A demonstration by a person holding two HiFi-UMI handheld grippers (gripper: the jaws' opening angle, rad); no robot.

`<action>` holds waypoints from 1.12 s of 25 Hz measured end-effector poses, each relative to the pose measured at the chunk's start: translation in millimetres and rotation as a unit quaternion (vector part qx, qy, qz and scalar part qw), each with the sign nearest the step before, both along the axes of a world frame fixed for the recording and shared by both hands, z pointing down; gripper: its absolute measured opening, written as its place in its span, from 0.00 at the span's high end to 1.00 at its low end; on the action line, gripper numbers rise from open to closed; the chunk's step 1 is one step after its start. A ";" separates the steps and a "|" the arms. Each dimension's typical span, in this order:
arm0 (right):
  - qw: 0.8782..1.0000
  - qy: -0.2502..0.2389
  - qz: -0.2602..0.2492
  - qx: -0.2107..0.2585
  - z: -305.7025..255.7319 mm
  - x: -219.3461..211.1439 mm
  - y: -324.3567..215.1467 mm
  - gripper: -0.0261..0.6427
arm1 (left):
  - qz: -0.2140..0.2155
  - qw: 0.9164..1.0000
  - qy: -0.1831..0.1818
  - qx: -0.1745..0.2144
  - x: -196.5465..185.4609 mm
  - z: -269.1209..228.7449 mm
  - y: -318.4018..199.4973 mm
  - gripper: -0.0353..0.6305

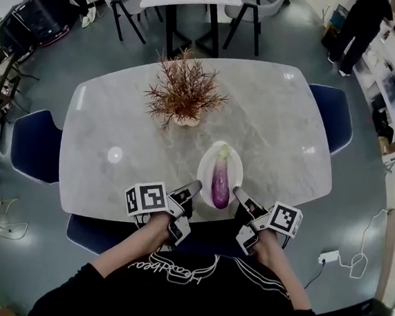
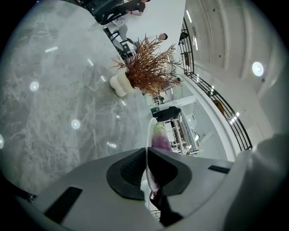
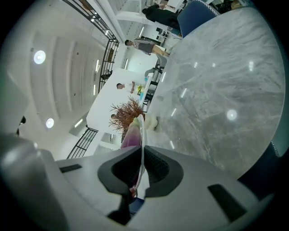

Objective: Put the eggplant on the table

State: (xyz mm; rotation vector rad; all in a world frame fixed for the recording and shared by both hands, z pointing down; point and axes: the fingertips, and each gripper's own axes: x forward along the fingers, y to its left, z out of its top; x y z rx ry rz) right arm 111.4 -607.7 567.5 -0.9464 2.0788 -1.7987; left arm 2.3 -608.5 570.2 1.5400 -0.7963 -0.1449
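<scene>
Left tool (image 1: 195, 186) and right tool (image 1: 239, 192) pinch the plate (image 1: 207, 163) rim — eggplant (image 1: 221, 180) aboard — by table's (image 1: 119, 104) near edge.

The eggplant (image 1: 221, 182) lies on a plate (image 1: 207, 163) at the table's (image 1: 118, 111) near edge; a potted plant (image 1: 184, 93) stands behind.

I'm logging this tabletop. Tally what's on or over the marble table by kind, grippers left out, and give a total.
eggplant: 1
plate: 1
potted plant: 1
Total: 3
</scene>
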 end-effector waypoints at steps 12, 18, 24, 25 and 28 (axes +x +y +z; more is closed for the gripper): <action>1.000 0.010 0.002 -0.028 39.3 -6.7 -30.2 0.92 | -0.008 1.000 -0.012 -0.026 -7.3 39.3 -29.7 0.91; 0.999 0.026 0.001 -0.044 66.2 -6.1 -43.1 0.92 | -0.016 0.999 -0.024 -0.033 -8.8 60.7 -40.8 0.91; 0.996 0.037 -0.003 -0.077 89.0 -9.1 -49.1 0.92 | -0.019 0.998 -0.043 -0.038 -12.2 79.5 -48.1 0.91; 0.996 0.038 -0.004 -0.081 91.4 -10.4 -50.0 0.92 | -0.020 0.998 -0.045 -0.040 -13.1 83.0 -48.8 0.91; 0.995 0.040 -0.008 -0.094 99.0 -14.0 -50.9 0.92 | -0.022 0.998 -0.047 -0.046 -15.7 92.8 -49.8 0.91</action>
